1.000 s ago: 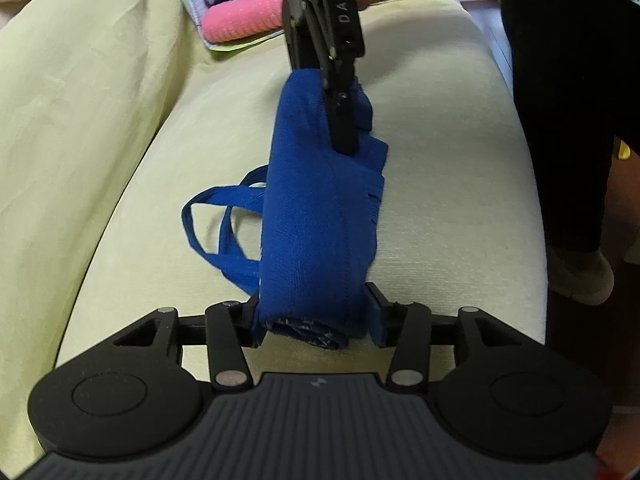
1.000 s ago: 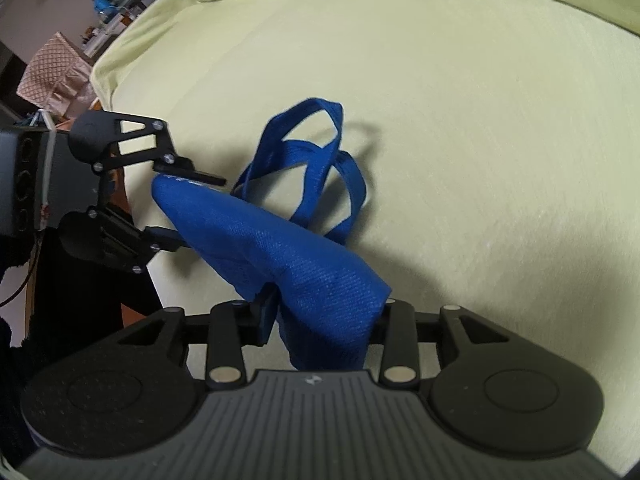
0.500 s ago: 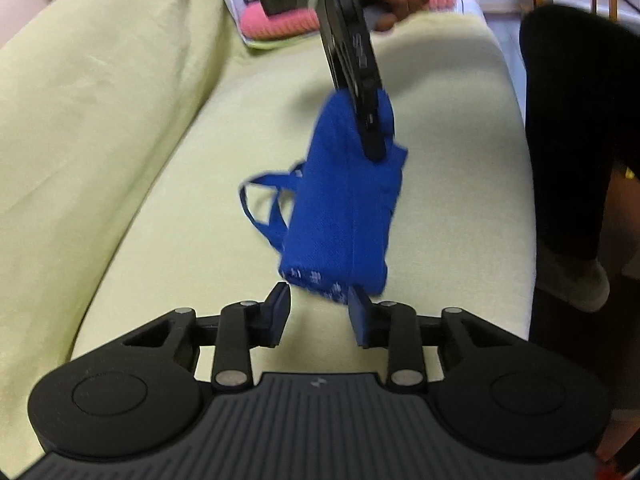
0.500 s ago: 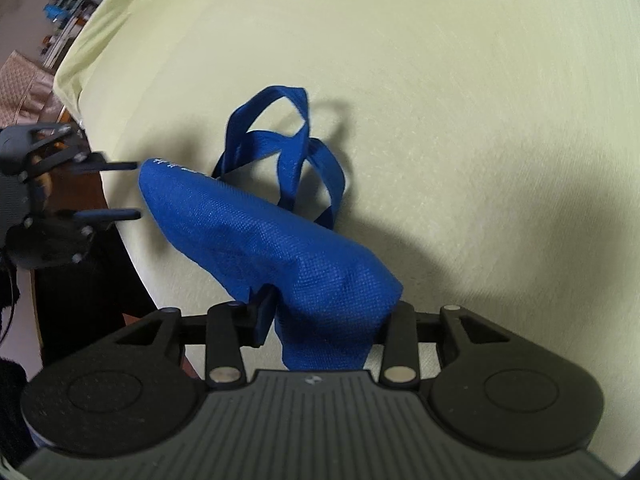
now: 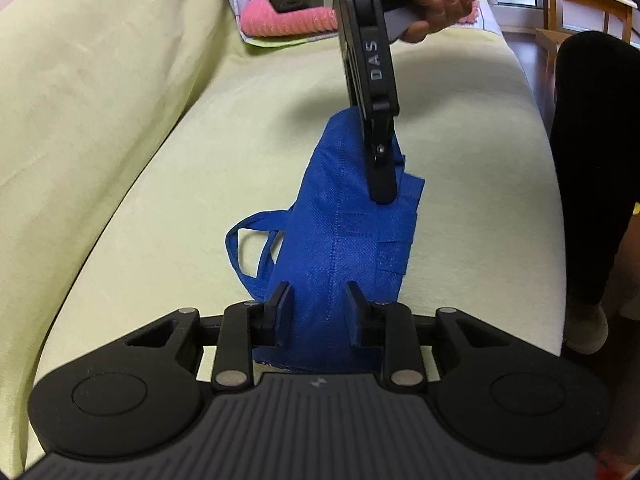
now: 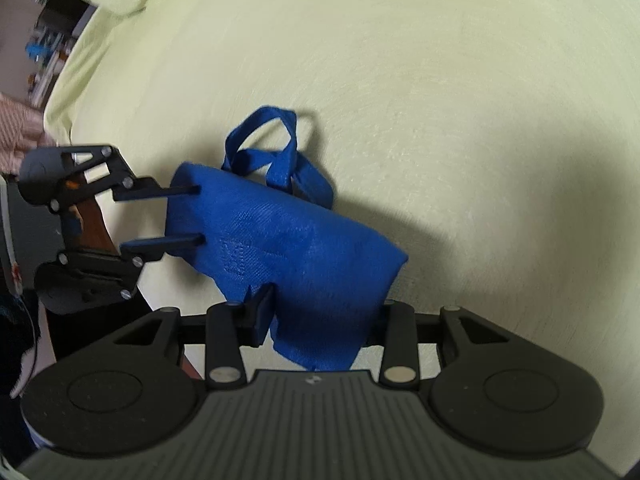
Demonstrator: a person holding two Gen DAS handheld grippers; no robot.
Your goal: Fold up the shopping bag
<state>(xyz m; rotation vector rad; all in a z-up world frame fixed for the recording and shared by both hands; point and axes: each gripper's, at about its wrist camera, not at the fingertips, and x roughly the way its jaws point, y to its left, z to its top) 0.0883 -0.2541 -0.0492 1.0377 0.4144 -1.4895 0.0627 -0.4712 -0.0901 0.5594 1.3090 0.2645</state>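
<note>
We pinch the far end of the folded blue bag (image 5: 344,224) with our right gripper (image 5: 382,188), lifting it off the sofa cushion (image 5: 200,160); our left gripper (image 5: 318,304) straddles the near end, jaws parted, ready to clamp.

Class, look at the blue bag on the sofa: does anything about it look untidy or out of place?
Yes. The handles stick out loose and crossed from the side of the folded bag, lying on the sofa instead of being tucked in.
</note>
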